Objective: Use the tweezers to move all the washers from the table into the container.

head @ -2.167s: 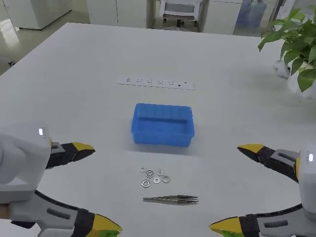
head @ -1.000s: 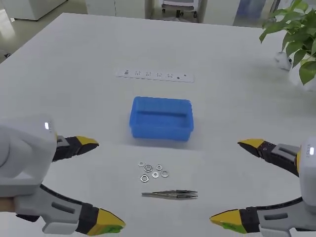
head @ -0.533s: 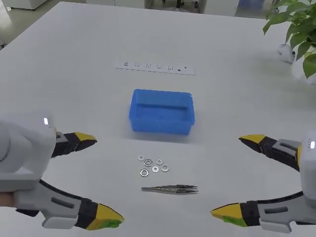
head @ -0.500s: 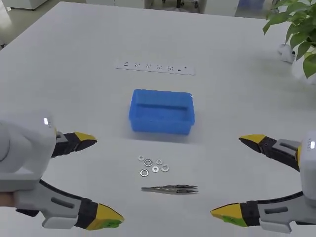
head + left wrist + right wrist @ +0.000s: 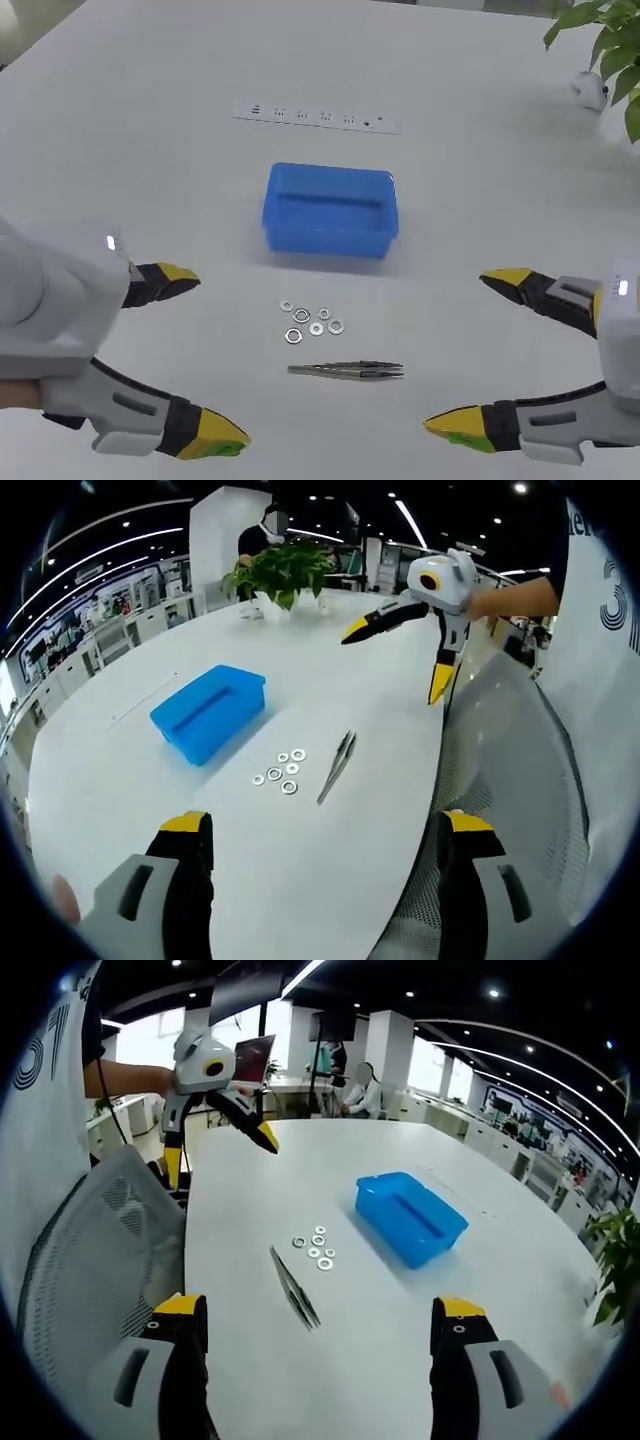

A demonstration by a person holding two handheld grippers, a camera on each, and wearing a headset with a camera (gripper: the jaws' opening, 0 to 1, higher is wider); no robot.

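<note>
Several small metal washers (image 5: 311, 322) lie in a cluster on the white table, and I see the washers (image 5: 280, 771) (image 5: 315, 1246) in both gripper views too. Metal tweezers (image 5: 346, 371) lie flat just in front of them; the tweezers (image 5: 337, 765) (image 5: 295, 1287) are untouched. Behind the washers stands an empty blue container (image 5: 331, 209) (image 5: 207, 710) (image 5: 411, 1217). My left gripper (image 5: 188, 358) is open at the near left, my right gripper (image 5: 478, 352) open at the near right. Both hold nothing and stay well clear of the tweezers.
A white power strip (image 5: 314, 117) lies behind the container. A potted plant (image 5: 605, 45) stands at the far right corner. A mesh office chair (image 5: 85, 1260) sits at the table's near edge. The table (image 5: 150, 170) has wide bare room around the objects.
The head camera has tilted down, so the container, washers and tweezers sit slightly higher in view. Both grippers stay open in about the same places.
</note>
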